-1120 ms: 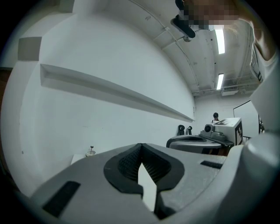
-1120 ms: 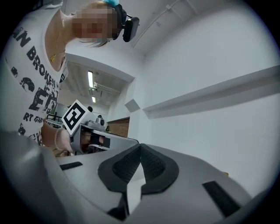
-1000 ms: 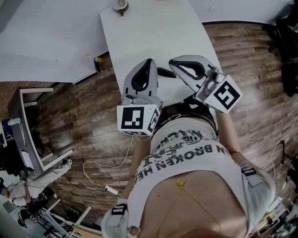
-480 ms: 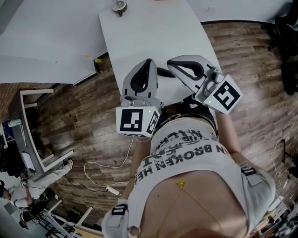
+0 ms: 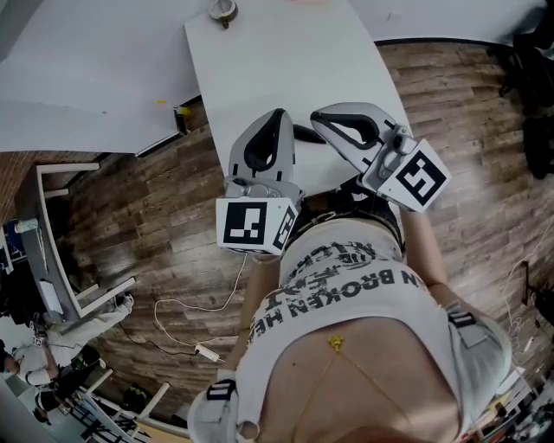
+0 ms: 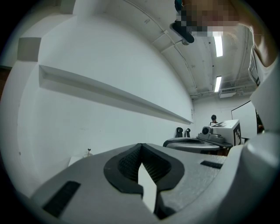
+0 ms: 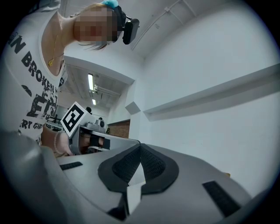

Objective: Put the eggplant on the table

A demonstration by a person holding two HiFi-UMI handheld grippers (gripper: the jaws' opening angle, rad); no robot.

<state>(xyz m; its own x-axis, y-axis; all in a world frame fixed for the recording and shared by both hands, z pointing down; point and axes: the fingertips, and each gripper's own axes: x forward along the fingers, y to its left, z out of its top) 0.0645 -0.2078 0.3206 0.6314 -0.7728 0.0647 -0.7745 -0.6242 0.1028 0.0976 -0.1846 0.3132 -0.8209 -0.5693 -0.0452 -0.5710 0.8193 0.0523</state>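
A dark, elongated thing (image 5: 308, 135), apparently the eggplant, lies on the near end of the white table (image 5: 286, 60), in the gap between my two grippers. In the head view my left gripper (image 5: 276, 113) is held level over the table's near left edge, jaws together and empty. To its right, my right gripper (image 5: 318, 117) is also shut with nothing in it. In the left gripper view the jaws (image 6: 141, 147) meet at the tips. The right gripper view shows its jaws (image 7: 140, 146) closed the same way. Both grippers hide most of the dark thing.
A small round object (image 5: 223, 10) stands at the table's far end. A second white surface (image 5: 78, 78) with a small yellow item (image 5: 162, 103) lies to the left. On the wooden floor are a white cable (image 5: 199, 350) and a frame (image 5: 52, 251) at left.
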